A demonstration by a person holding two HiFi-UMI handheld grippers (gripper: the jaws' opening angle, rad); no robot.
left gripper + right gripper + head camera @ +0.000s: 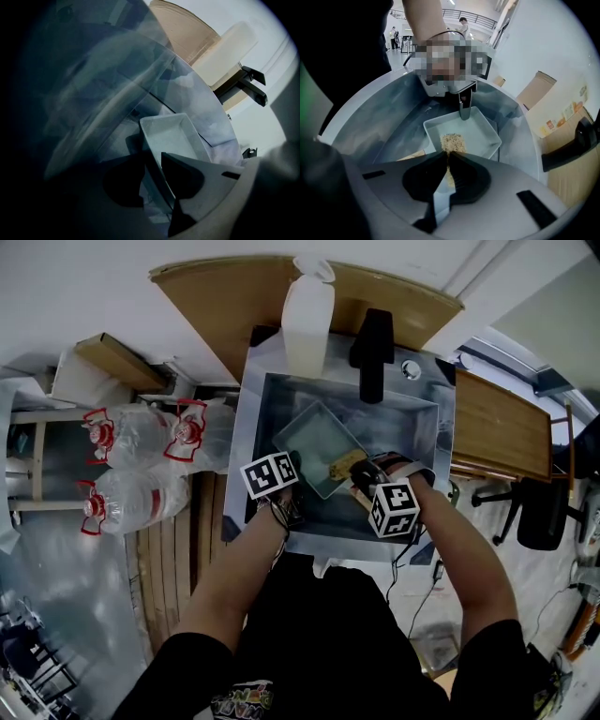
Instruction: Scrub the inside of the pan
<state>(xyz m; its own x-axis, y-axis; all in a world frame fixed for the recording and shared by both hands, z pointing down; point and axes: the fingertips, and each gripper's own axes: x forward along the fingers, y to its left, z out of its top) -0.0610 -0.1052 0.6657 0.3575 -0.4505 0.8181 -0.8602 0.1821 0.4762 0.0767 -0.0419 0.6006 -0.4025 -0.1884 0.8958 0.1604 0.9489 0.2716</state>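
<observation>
The left gripper (152, 160) is clamped on the near left wall of the rectangular pan (171, 136), one jaw inside and one outside, so that the pan is held steady in the sink (248, 427). The right gripper (448, 153) is closed on a tan scrub pad (452, 140), which is laid against the pan's floor. Scrubbing is judged to be under way.

Matt pan (314, 442), brushed-metal sink (417, 427), coarse scrubber (452, 140)

The pan (314, 442) is pale grey, the scrub pad (452, 140) tan, the sink (248, 427) silvery.
</observation>
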